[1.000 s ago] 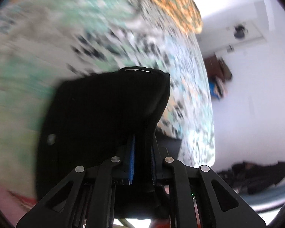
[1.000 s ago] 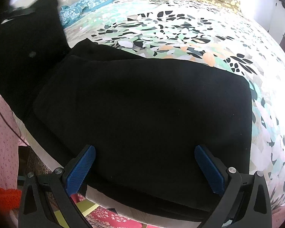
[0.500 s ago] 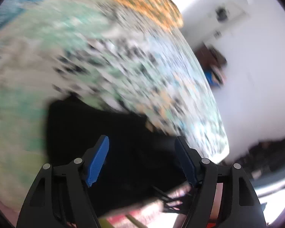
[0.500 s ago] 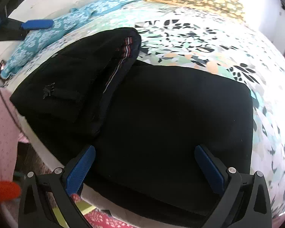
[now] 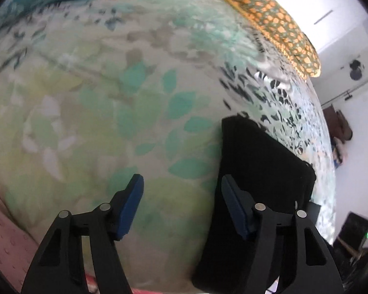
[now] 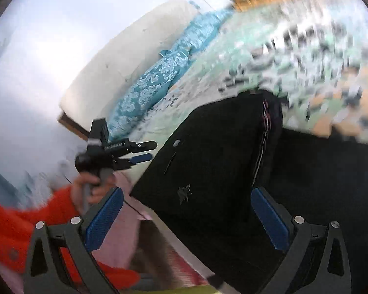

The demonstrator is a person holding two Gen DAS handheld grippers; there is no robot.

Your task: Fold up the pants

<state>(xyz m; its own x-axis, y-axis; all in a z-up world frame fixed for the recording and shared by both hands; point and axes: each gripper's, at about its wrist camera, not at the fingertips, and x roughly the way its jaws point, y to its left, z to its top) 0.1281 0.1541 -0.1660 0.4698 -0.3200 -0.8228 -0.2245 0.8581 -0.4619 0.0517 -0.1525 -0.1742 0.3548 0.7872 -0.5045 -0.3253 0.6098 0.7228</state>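
Observation:
The black pants (image 5: 262, 171) lie folded on the floral bedsheet (image 5: 110, 98) near the bed's edge. A folded-over layer with a striped side seam (image 6: 262, 132) rests on top. My left gripper (image 5: 182, 180) hovers over bare sheet just left of the pants. Its jaws are closing with nothing between them. In the right wrist view the left gripper (image 6: 135, 152) appears beside the pants, held by a hand (image 6: 90, 186). My right gripper (image 6: 187, 193) stands wide open above the pants' near corner, its pads not touching the cloth.
An orange-patterned pillow (image 5: 269, 17) and a blue pillow (image 6: 159, 73) lie at the bed's head, by a white headboard (image 6: 125, 56). An orange sleeve (image 6: 24, 220) is at lower left. A pink cloth (image 5: 2, 232) hangs at the bed's edge. White walls and dark furniture (image 5: 338, 127) stand beyond.
My left gripper let go of the pants' end, which now lies folded over the rest, then moved left and down over bare sheet. My right gripper swung left, staying open.

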